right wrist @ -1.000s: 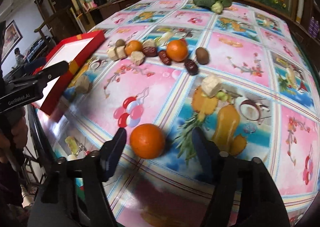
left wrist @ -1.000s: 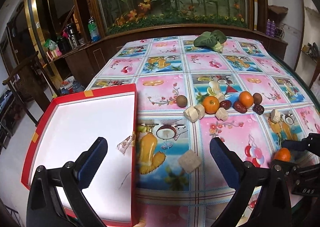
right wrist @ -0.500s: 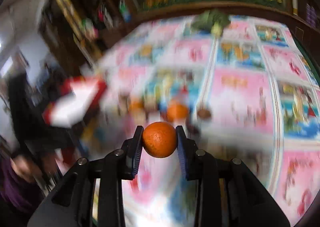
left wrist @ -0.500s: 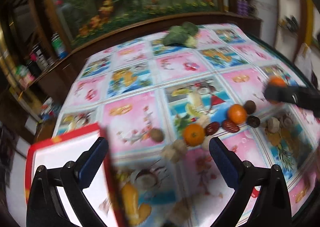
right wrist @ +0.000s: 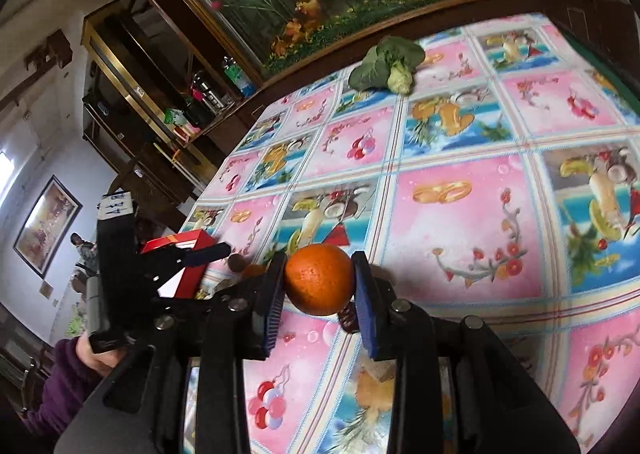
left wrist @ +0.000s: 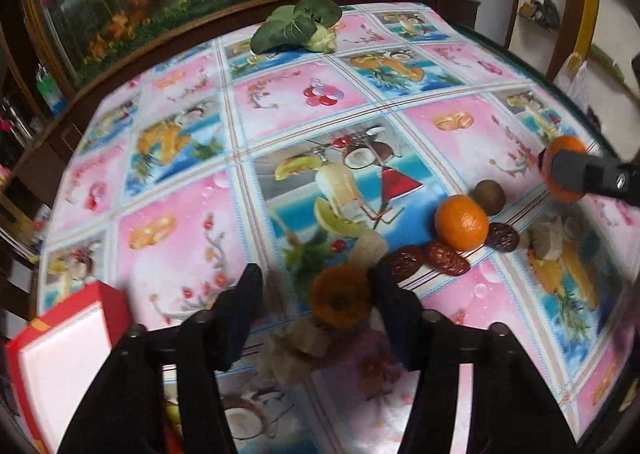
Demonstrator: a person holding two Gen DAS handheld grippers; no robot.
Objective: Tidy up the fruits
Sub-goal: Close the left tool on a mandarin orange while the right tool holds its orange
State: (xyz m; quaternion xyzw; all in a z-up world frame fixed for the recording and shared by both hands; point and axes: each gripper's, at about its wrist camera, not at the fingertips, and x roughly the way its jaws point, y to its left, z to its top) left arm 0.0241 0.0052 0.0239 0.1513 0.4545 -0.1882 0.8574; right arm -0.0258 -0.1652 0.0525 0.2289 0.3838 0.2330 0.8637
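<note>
My left gripper [left wrist: 316,278] hangs over the fruit pile, pointing steeply down. Its jaws are closing around a blurred orange [left wrist: 340,296] on the cloth. The right finger looks close against it and a gap shows on the left side. My right gripper [right wrist: 319,266] is shut on a second orange [right wrist: 320,280], held above the table; in the left wrist view this orange [left wrist: 558,151] shows at the right edge. A third orange [left wrist: 462,221] lies beside a brown kiwi [left wrist: 488,195] and dark red dates [left wrist: 446,258].
A red tray with a white floor [left wrist: 60,354] sits at the near left. Tan cubes [left wrist: 366,248] lie among the fruit. A leafy green vegetable [left wrist: 296,27] rests at the table's far side. A hand in a purple sleeve [right wrist: 80,354] holds the left gripper.
The right gripper shut on an orange and lifted it off the cloth. The left gripper swung right from over the tray to the fruit pile, and its jaws narrowed around an orange.
</note>
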